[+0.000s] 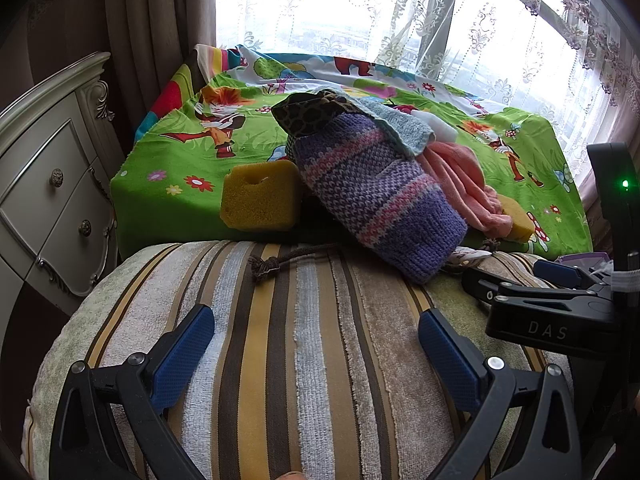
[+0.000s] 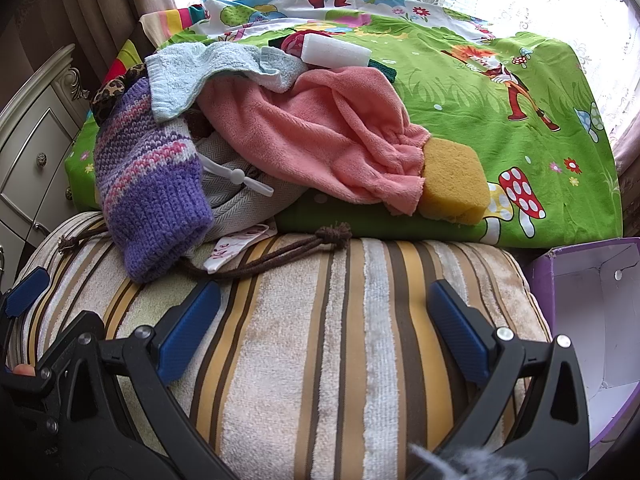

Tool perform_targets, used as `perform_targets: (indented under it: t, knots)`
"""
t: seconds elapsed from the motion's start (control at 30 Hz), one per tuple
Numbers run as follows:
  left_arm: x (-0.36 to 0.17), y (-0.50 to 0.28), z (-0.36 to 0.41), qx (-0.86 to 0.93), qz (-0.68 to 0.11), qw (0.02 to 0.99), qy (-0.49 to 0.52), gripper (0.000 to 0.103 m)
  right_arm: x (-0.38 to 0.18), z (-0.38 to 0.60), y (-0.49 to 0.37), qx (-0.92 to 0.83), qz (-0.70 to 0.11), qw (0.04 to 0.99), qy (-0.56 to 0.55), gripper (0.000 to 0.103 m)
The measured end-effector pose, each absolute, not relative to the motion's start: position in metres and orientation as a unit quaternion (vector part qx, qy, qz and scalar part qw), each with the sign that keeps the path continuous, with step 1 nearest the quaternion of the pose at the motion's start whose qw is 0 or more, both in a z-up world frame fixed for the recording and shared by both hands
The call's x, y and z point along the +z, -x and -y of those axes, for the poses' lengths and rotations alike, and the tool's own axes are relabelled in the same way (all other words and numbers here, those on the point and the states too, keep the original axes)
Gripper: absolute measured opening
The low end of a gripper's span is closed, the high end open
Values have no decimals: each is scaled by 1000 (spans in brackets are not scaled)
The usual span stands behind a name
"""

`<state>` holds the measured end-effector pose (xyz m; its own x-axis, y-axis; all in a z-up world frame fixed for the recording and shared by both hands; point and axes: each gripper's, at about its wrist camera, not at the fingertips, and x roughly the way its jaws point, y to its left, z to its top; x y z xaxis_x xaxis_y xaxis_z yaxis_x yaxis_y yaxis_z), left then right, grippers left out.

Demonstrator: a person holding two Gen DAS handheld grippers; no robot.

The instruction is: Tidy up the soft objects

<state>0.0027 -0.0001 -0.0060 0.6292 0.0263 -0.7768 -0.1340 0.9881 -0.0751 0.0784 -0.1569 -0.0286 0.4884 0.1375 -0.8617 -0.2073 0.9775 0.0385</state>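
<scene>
Lace-curtained window behind a surface draped in a green cartoon cloth (image 1: 176, 168), with a striped cushion (image 2: 320, 344) in front. Purple knitted sleeve (image 1: 372, 192): long axis runs from the cloth down onto the cushion, cuff end toward the camera. Pink fleece cloth (image 2: 320, 136) lies just beside the sleeve; a yellow sponge (image 2: 452, 184) touches the fleece's far end. Left tool (image 1: 316, 340) and right tool (image 2: 324, 320): both spread wide above the cushion, holding nothing.

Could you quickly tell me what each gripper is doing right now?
Left gripper: open, holding nothing.
Right gripper: open, holding nothing.
</scene>
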Motion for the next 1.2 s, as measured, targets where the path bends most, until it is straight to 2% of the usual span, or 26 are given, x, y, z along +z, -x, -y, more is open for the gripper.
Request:
perform_targets:
  t: [1.0,1.2]
  knots:
    - [-6,-2,1,44,-428,901,63,103,-30,156,-77,100,-493,864,34,103]
    - [-1,0,-12,27,-416,903,107,103,-25,158,-74,100,-490,865,34,103]
